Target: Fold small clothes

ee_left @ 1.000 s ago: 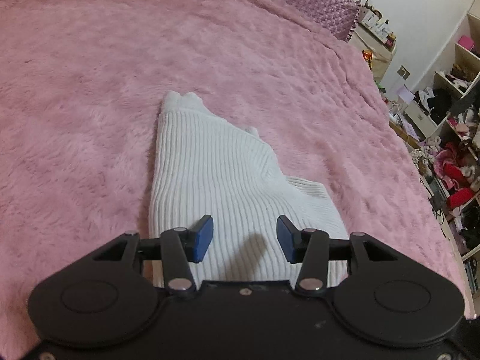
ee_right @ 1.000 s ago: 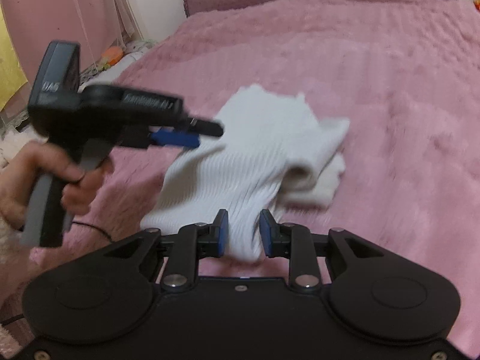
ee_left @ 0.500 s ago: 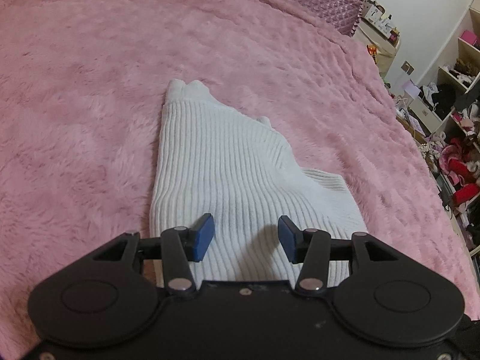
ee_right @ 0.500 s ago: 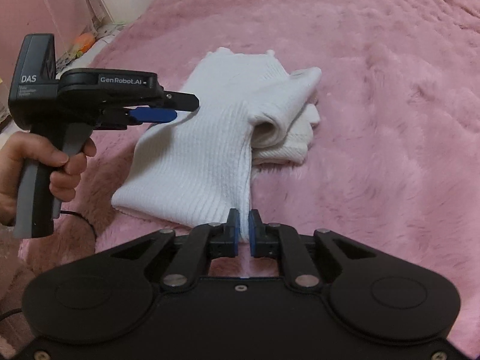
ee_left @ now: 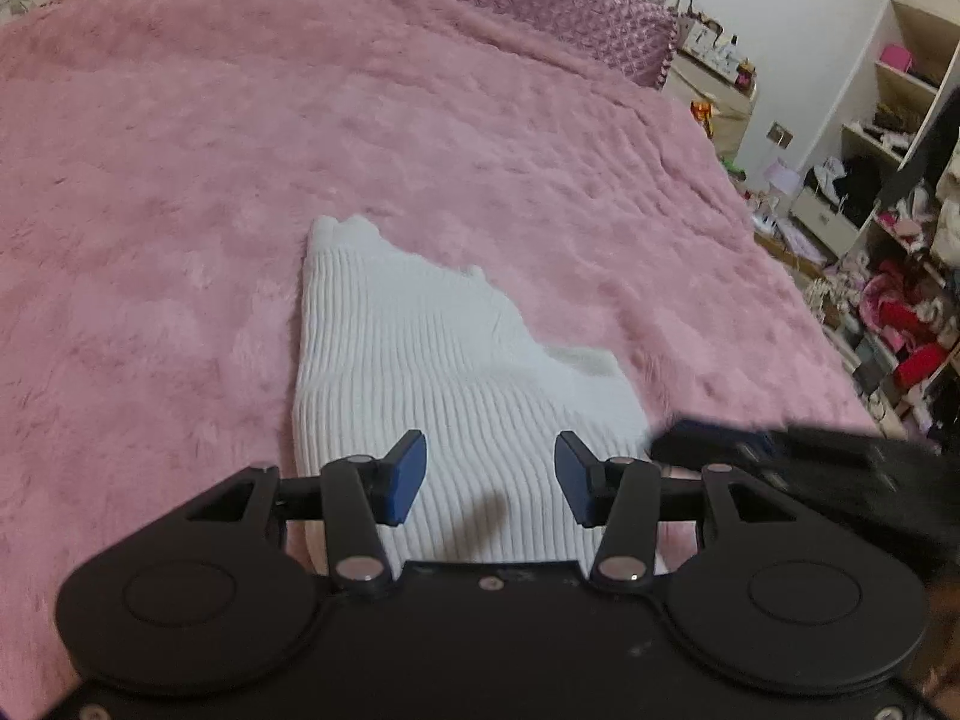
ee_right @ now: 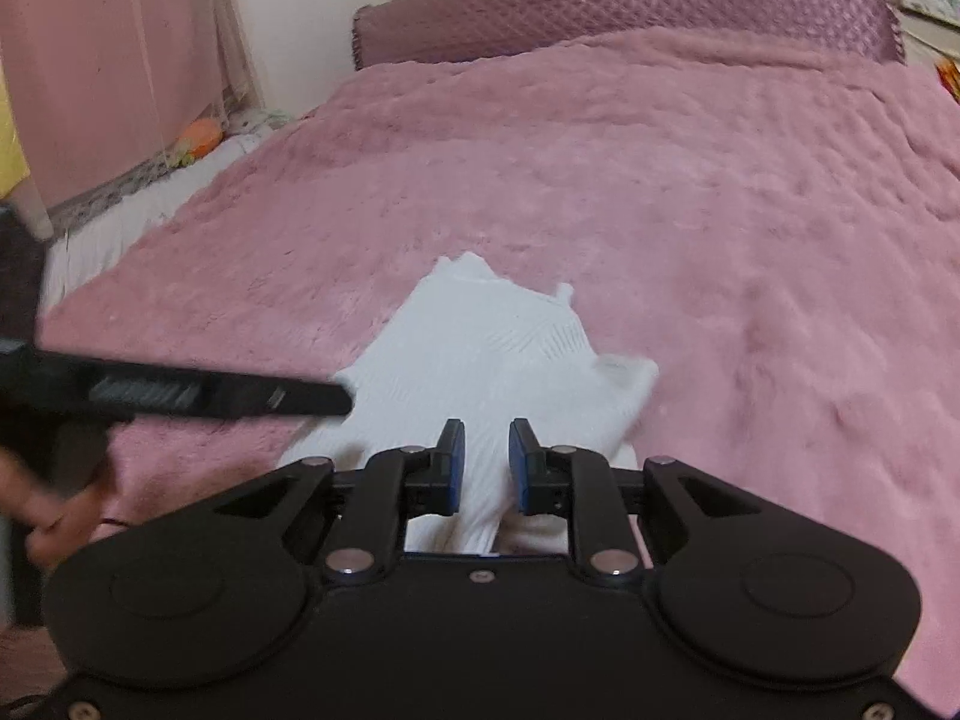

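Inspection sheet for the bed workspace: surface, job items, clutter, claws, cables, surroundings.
Surface: fluffy pink blanket covering the bed.
Job's things: white ribbed sweater, partly folded, lying on the blanket.
Clutter: nothing seen on the blanket.
Claws: left claw open above the sweater; right claw opening, sweater fold between its jaws.
Cables: thin cord by the hand, blurred.
Surroundings: quilted headboard, packed shelves, pink curtain.
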